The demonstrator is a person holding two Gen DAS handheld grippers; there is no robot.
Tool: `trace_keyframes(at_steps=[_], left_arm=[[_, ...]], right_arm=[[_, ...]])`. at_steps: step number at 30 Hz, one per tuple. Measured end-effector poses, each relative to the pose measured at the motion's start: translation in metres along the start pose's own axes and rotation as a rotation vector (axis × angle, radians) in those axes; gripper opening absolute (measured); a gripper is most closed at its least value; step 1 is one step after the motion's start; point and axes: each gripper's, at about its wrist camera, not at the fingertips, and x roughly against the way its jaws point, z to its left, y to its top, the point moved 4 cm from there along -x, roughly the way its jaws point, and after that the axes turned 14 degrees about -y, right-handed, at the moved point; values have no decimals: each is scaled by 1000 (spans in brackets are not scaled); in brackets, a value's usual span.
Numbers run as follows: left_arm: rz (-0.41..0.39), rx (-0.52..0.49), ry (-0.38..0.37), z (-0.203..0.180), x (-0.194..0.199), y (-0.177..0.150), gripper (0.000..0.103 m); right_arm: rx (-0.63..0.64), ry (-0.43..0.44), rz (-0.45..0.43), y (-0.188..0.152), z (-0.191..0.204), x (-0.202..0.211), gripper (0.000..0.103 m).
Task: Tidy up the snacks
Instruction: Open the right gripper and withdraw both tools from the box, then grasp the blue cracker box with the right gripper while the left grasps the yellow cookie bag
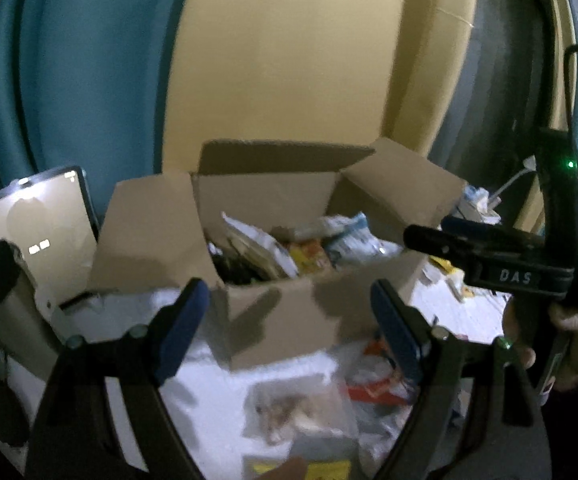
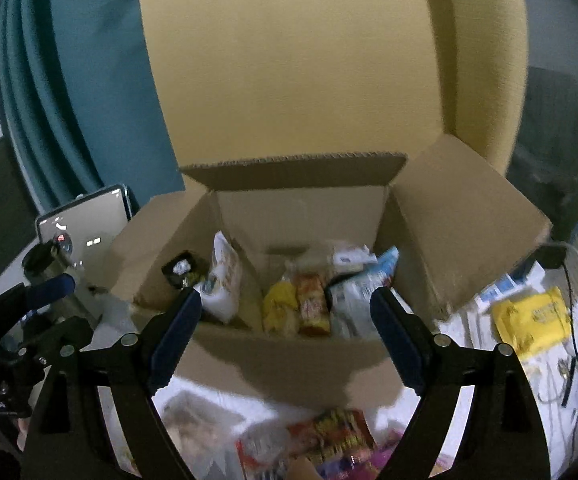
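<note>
cardboard box (image 2: pixel 289 356): brown, flaps (image 2: pixel 469 216) folded outward, standing on a white surface (image 1: pixel 209 392) before a yellow backdrop (image 2: pixel 289 60); top open.
box contents: snack packets on the floor of the box: a white bag (image 2: pixel 225 284) leaning at the left, a yellow packet (image 2: pixel 279 308) and an orange-red packet (image 2: pixel 313 300) in the middle, blue-and-white packets (image 2: pixel 361 284) at the right.
left gripper (image 1: pixel 289 320): jaws wide apart, nothing between the blue pads (image 1: pixel 185 328); hangs near the front wall of the box, touching nothing that can be seen.
right gripper (image 2: pixel 285 328): jaws wide apart, empty; blue pads (image 2: pixel 397 340) frame the near wall of the box without contact; in the left wrist view it appears at the right edge (image 1: pixel 449 240), held by a hand (image 1: pixel 569 344).
loose snacks, near side: a clear bag with pale brown pieces (image 1: pixel 297 408) and a red-and-white packet (image 1: pixel 377 380) on the white surface below the left gripper; a red-and-yellow packet (image 2: pixel 329 432) below the right gripper.
loose items, right: a yellow packet (image 2: pixel 533 320) and blue-and-white boxes (image 2: pixel 505 288) on the surface beside the box, apart from it.
left of box: a tablet (image 2: pixel 85 232) standing upright with its screen lit, a metal flask with a dark cap (image 1: pixel 1 300) in front of it.
backdrop edge: teal curtain (image 1: pixel 69 80) at the left.
image quality: blurred; packet lettering cannot be read.
</note>
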Motion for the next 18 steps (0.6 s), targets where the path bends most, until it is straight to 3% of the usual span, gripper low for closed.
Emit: trace_keyframes(at_steps=[11, 18], left_arm=[[82, 19, -42, -35, -8, -50, 85], [146, 45, -58, -52, -14, -85, 85]], right_arm=[[5, -44, 54, -68, -39, 26, 89], [18, -23, 95, -109, -47, 36, 89]])
